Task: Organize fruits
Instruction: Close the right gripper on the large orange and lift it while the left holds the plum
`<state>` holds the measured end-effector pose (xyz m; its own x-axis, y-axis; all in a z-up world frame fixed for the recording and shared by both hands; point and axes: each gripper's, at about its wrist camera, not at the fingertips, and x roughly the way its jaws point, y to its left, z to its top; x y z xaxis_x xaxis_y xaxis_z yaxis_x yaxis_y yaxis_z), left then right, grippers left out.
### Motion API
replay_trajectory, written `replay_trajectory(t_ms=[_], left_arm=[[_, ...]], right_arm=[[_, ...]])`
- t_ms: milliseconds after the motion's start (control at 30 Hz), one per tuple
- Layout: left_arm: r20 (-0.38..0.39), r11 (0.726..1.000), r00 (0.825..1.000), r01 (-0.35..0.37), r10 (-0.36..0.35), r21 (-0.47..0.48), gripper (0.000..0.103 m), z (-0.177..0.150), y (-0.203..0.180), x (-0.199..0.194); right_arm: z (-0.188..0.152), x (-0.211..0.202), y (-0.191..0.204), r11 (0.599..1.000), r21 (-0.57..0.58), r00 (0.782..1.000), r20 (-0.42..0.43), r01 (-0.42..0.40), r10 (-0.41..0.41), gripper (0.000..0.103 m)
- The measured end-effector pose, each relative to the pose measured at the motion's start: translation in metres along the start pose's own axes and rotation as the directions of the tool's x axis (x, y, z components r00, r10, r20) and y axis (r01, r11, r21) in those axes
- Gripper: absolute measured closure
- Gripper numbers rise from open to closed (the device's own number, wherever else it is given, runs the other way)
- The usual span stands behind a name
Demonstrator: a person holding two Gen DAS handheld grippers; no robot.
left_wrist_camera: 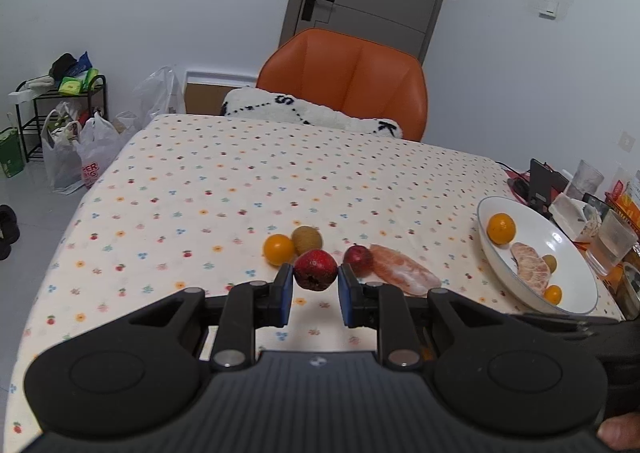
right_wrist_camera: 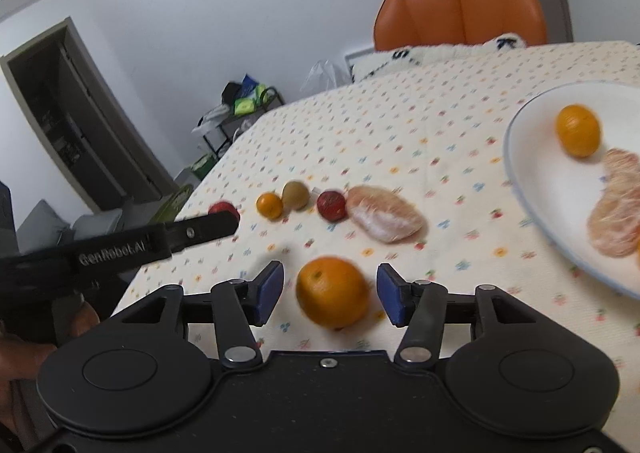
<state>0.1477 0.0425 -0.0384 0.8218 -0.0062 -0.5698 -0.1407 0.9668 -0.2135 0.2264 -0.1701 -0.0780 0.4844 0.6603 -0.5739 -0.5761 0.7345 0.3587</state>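
Note:
My left gripper (left_wrist_camera: 314, 277) is shut on a dark red fruit (left_wrist_camera: 315, 270), pinched between its blue pads. Just beyond it on the dotted tablecloth lie a small orange (left_wrist_camera: 279, 249), a brownish kiwi (left_wrist_camera: 307, 239), a second red fruit (left_wrist_camera: 359, 259) and a pomelo segment (left_wrist_camera: 404, 275). A white plate (left_wrist_camera: 532, 209) at the right holds an orange (left_wrist_camera: 501, 228), peeled pomelo (left_wrist_camera: 530, 267) and two small fruits. My right gripper (right_wrist_camera: 330, 281) stands open around a larger orange (right_wrist_camera: 332, 291), with a gap at each pad. The right wrist view is blurred. In it, the left gripper (right_wrist_camera: 200, 231) shows at the left.
An orange chair (left_wrist_camera: 348, 81) with a white cushion (left_wrist_camera: 312, 113) stands at the table's far side. Glasses, a phone stand and packets (left_wrist_camera: 592, 197) crowd the right edge behind the plate. The table's left edge drops to a floor with plastic bags (left_wrist_camera: 76, 157) and a rack.

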Motion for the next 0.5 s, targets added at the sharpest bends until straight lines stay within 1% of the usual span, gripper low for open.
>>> replay_trajectory(t_ms=[33, 67, 233, 500], left_arm=[[0.001, 1.0, 1.0, -0.002, 0.002, -0.001, 0.081, 0.0, 0.001, 0.0], [0.001, 1.0, 1.0, -0.003, 0.003, -0.002, 0.081, 0.0, 0.001, -0.001], [0.003, 1.0, 1.0, 0.005, -0.005, 0.007, 0.081, 0.001, -0.003, -0.001], [0.003, 0.998, 0.998, 0.055, -0.055, 0.043, 0.081, 0.002, -0.033, 0.005]], right_arm=[[-0.002, 0.002, 0.002, 1.0, -0.007, 1.0, -0.007, 0.0, 0.0, 0.059], [-0.004, 0.003, 0.002, 1.0, -0.014, 1.0, -0.009, 0.006, -0.006, 0.064], [-0.004, -0.008, 0.001, 1.0, -0.026, 1.0, 0.012, 0.0, 0.0, 0.064], [0.003, -0.043, -0.023, 0.998, 0.011, 0.995, 0.08, 0.054, -0.055, 0.064]])
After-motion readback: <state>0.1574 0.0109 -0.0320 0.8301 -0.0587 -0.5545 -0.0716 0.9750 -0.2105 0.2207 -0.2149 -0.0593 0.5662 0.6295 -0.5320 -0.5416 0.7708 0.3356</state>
